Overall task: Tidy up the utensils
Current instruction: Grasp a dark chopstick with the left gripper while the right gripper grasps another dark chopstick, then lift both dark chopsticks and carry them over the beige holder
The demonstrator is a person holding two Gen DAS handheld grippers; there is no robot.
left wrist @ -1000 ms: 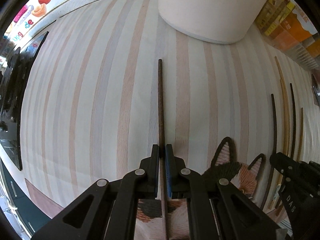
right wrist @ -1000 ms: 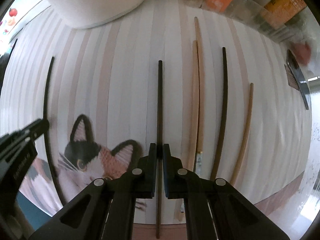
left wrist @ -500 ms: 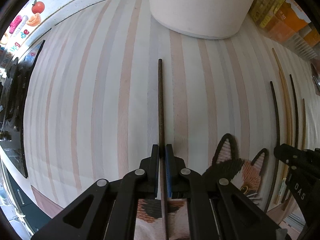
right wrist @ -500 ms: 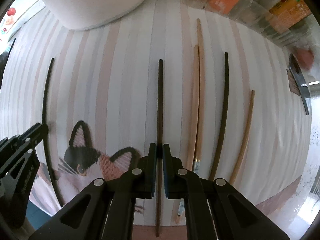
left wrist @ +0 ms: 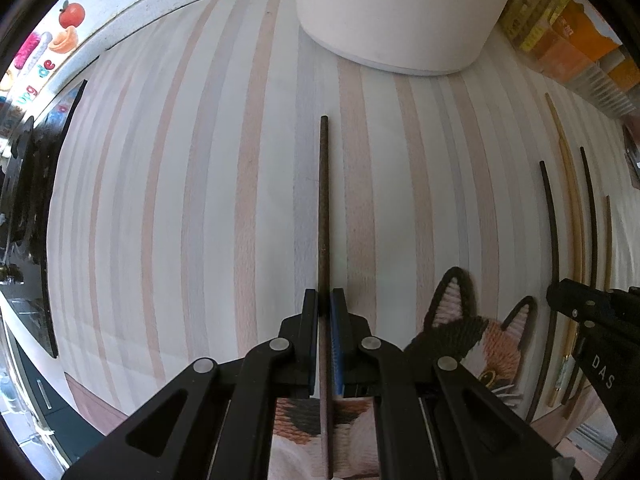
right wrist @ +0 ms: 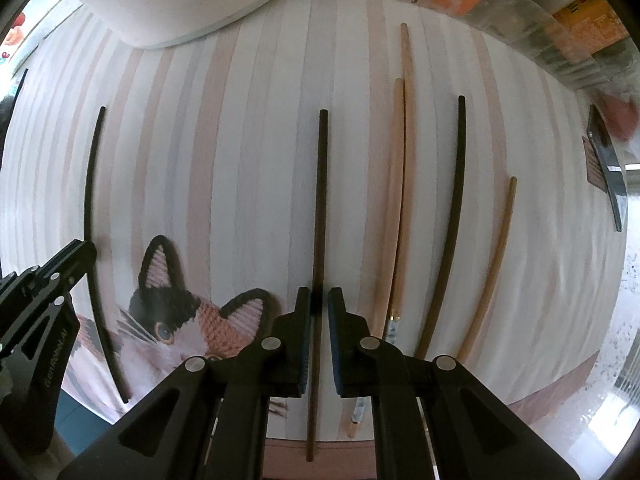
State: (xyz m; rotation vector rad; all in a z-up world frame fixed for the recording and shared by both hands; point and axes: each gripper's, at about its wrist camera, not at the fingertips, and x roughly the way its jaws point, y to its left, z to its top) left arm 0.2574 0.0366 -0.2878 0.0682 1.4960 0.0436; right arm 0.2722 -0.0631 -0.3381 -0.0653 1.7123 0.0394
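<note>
My left gripper (left wrist: 325, 298) is shut on a dark brown chopstick (left wrist: 323, 200) that points ahead over the striped mat (left wrist: 180, 200). My right gripper (right wrist: 319, 297) stands around another dark chopstick (right wrist: 320, 200), its jaws slightly apart, with small gaps on both sides of the stick. Right of it on the mat lie two light wooden chopsticks (right wrist: 394, 200), a dark chopstick (right wrist: 452, 220) and a tan chopstick (right wrist: 494, 264). The left gripper's chopstick also shows at the left of the right wrist view (right wrist: 90, 200).
A large white round container (left wrist: 400, 12) stands at the far end of the mat. Orange and yellow packets (left wrist: 572, 40) line the back right. A cat picture (right wrist: 180, 320) is on the mat's near part. A black rack (left wrist: 28, 200) is at the far left.
The right gripper's jaws have parted slightly around its chopstick. The left gripper has drifted a little toward the white container, still holding its chopstick.
</note>
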